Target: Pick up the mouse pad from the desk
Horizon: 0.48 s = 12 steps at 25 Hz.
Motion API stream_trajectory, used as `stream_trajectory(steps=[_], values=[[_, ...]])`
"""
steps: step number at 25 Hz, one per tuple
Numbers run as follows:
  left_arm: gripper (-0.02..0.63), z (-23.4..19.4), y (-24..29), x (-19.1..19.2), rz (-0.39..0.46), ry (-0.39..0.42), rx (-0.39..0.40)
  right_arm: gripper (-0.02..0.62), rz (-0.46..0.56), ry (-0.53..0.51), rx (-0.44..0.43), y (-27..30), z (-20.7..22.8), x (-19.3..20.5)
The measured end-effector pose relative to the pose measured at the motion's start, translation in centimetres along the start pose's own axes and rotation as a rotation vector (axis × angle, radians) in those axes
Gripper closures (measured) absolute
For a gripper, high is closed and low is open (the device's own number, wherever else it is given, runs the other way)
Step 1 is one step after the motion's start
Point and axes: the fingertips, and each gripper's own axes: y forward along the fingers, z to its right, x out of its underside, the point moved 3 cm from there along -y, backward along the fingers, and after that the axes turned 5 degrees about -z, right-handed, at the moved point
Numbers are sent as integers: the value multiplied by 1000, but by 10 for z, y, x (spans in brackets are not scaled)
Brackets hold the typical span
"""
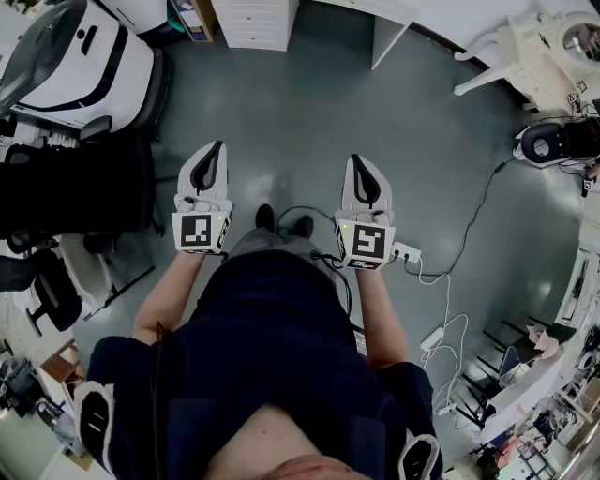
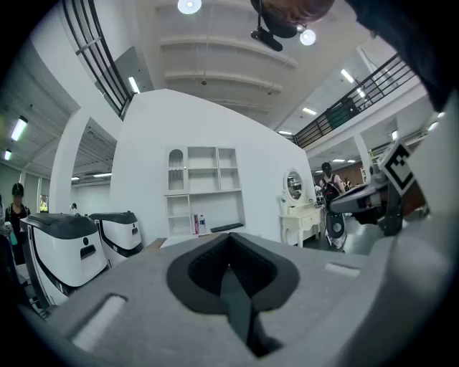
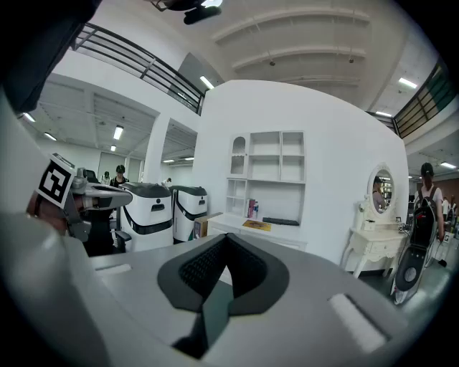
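I stand on a grey floor and hold both grippers out in front of my waist, well short of the desk. In the head view my left gripper [image 1: 217, 148] and my right gripper [image 1: 360, 161] point forward, each shut with nothing in it. In the left gripper view the left gripper [image 2: 229, 240] faces a far white desk [image 2: 179, 240] that carries a dark flat strip [image 2: 226, 228]. The right gripper [image 3: 226, 240] faces the same desk [image 3: 229, 223], with a flat yellowish pad [image 3: 257, 225] beside the dark strip [image 3: 281, 221]. I cannot tell which one is the mouse pad.
Two white machines [image 1: 75, 56] and a black chair [image 1: 66, 187] crowd the left. A white drawer unit [image 1: 255, 21] stands ahead, and a white vanity table [image 1: 534, 56] at the far right. A cable with a power strip [image 1: 405, 251] trails over the floor by my right side.
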Motion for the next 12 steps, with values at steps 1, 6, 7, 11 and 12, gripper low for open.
stream_trajectory(steps=[1, 6, 7, 11, 12], values=[[603, 0, 0, 1, -2, 3, 2, 598, 0, -1, 1, 0, 0, 0], [603, -1, -1, 2, -5, 10, 3, 598, -1, -8, 3, 2, -2, 0], [603, -1, -1, 1, -5, 13, 3, 598, -1, -7, 3, 2, -1, 0], [603, 0, 0, 1, 1, 8, 0, 598, -2, -5, 6, 1, -1, 1], [603, 0, 0, 2, 1, 7, 0, 598, -2, -7, 7, 1, -1, 1]])
